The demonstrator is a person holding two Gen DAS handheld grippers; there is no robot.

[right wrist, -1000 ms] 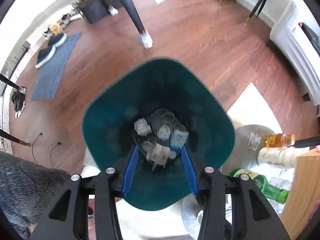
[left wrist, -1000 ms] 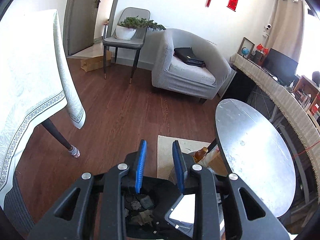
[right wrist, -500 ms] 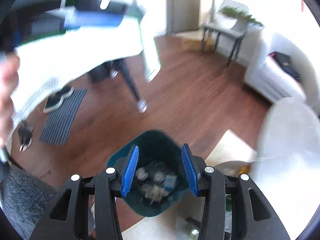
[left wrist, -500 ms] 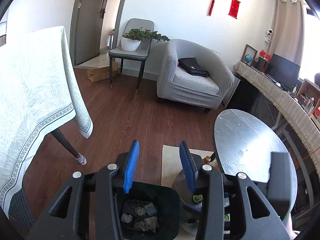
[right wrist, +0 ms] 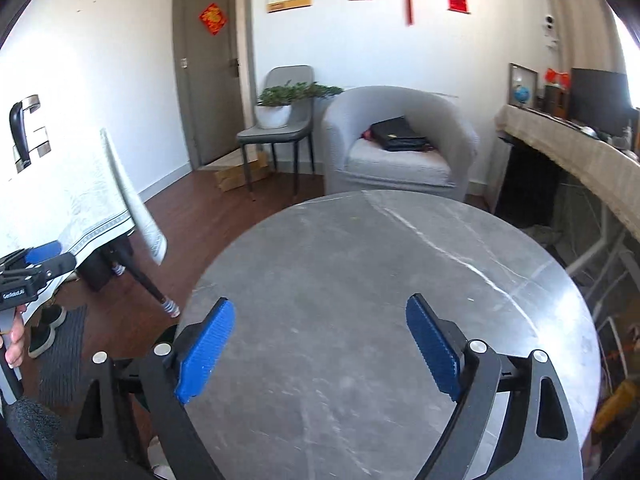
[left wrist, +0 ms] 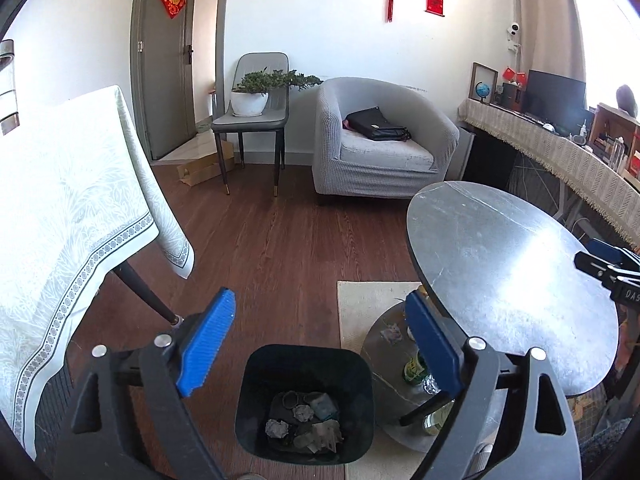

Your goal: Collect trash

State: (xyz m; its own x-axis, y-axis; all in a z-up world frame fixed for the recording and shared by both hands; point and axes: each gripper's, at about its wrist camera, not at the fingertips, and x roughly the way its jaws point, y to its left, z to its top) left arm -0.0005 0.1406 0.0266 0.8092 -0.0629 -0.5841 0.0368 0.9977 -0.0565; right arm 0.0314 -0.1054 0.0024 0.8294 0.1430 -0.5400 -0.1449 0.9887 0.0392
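A dark green trash bin [left wrist: 256, 392] stands on the floor below my left gripper [left wrist: 320, 320], with several crumpled scraps of trash [left wrist: 304, 424] at its bottom. My left gripper is open wide and empty, high above the bin. My right gripper [right wrist: 320, 328] is open wide and empty, above the round grey marble table [right wrist: 380, 280]. The right gripper also shows at the right edge of the left wrist view [left wrist: 608, 268]. The left gripper shows at the left edge of the right wrist view [right wrist: 36, 268].
A low round shelf [left wrist: 384, 364] under the marble table [left wrist: 500, 260] holds bottles [left wrist: 414, 368] and a crumpled scrap [left wrist: 392, 334]. A table with a pale cloth [left wrist: 60, 208] stands left. A grey armchair [left wrist: 380, 144], a chair with a plant [left wrist: 256, 112] and a long sideboard [left wrist: 560, 152] stand behind.
Both grippers have risen from just over the bin and opened wider. The right gripper has swung up and right from the bin to over the marble table.
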